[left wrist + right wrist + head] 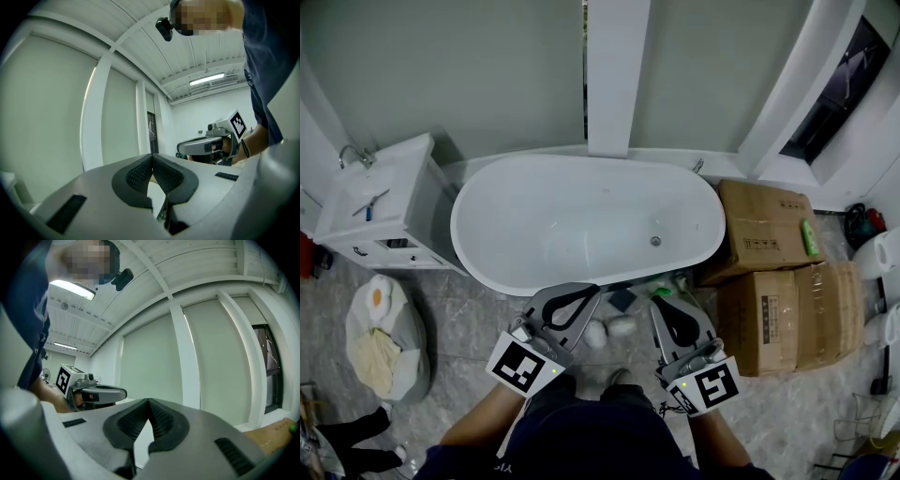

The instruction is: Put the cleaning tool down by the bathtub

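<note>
head view shows the white oval bathtub (461, 225) filling the middle of the scene, empty, with its drain towards the right end. to its right stand stacked cardboard boxes (764, 230), and to its left a white sink cabinet (380, 202).

nearer, the left gripper (589, 292) and the right gripper (660, 307) both point level towards the tub's near side. in the left gripper view the left gripper (152, 157) has its ribbed pads pressed together at the tip, with nothing between them. the right gripper view shows the same for the right gripper (149, 401): closed tight and empty.

smallest is the cleaning tool (621, 300), which i take to be the small dark piece on the grey floor (469, 319). it lies just beside the tub's near wall, between the two grippers. it is too small to tell its type or whether it has a handle.

judging by its size, it should be light and not fragile. whether it is stiff or spongy i cannot tell. a pinch on a raised edge would likely suit it best, and a wet surface may be slippery. as it lies, it looks set down where the task asks.
</note>
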{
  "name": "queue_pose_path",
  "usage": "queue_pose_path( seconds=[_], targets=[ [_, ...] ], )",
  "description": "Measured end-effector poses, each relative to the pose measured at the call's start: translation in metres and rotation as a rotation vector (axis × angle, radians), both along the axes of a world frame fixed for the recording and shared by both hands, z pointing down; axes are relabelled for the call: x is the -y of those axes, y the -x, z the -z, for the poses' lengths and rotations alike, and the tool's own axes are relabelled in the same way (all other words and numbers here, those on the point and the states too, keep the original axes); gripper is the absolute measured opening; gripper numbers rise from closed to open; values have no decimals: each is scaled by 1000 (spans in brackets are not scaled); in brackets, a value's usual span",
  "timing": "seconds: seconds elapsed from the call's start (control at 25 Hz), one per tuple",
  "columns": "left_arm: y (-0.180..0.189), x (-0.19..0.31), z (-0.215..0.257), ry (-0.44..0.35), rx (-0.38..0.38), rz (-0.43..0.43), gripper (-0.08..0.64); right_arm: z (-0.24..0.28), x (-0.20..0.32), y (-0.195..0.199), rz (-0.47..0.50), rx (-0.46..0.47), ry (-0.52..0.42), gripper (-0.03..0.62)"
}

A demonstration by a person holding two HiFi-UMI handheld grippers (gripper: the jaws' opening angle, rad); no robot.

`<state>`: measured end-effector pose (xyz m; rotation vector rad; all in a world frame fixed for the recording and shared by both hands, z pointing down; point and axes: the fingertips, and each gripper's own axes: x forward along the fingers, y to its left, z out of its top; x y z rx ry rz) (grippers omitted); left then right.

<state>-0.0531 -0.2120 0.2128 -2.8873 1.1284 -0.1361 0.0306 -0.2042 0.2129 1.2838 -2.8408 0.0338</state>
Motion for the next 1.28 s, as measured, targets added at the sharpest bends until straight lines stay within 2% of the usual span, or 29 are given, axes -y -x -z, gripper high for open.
queue_pose_path(
  seconds=[1.28],
  targets=[
    [2, 17, -18, 65, -20, -6, 31, -19, 18, 7, -1, -26, 55, 3]
  ],
)
